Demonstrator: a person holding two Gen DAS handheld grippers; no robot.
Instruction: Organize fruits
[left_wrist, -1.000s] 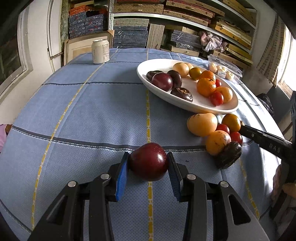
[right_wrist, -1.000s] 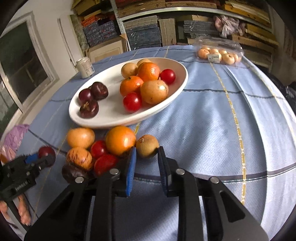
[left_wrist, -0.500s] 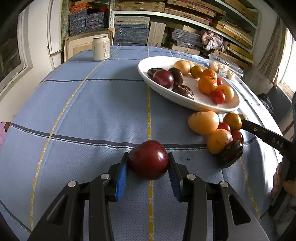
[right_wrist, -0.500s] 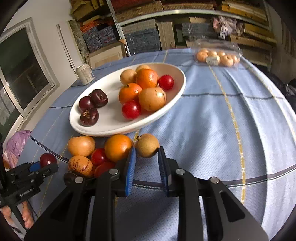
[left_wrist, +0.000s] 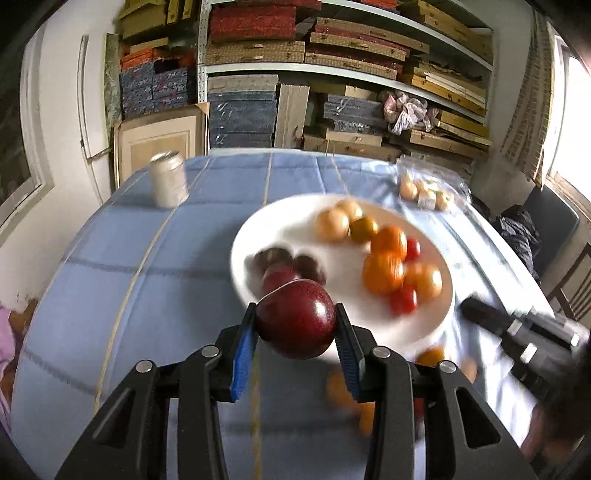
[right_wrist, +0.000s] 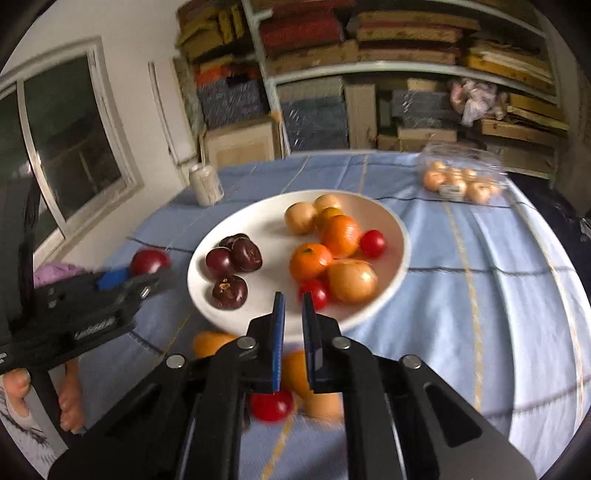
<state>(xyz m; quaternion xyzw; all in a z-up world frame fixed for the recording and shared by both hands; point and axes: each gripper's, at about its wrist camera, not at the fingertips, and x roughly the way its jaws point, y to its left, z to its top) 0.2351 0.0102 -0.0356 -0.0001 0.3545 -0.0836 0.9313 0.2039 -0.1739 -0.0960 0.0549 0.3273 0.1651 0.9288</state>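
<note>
1. We see the plate (right_wrist: 400, 236) near the middle of the table (right_wrist: 498, 295), with a can (right_wrist: 205, 184) behind it to the left and a bagged pack of fruit (right_wrist: 461, 182) behind it to the right.
2. In the plate, the plums (right_wrist: 232, 266) lie on the left side, while the oranges (right_wrist: 325, 247), tomatoes (right_wrist: 372, 243) and other round fruits lie on the right.
3. In front of the plate, loose fruits (right_wrist: 271, 406) lie on the table, partly hidden behind the right hand-held gripper (right_wrist: 293, 314).
4. The left hand-held gripper (left_wrist: 295, 325) sits above the table at the plate's left edge, with an apple (left_wrist: 297, 317) between its fingers.
5. Shelves (left_wrist: 332, 74) stand behind the table.
</note>
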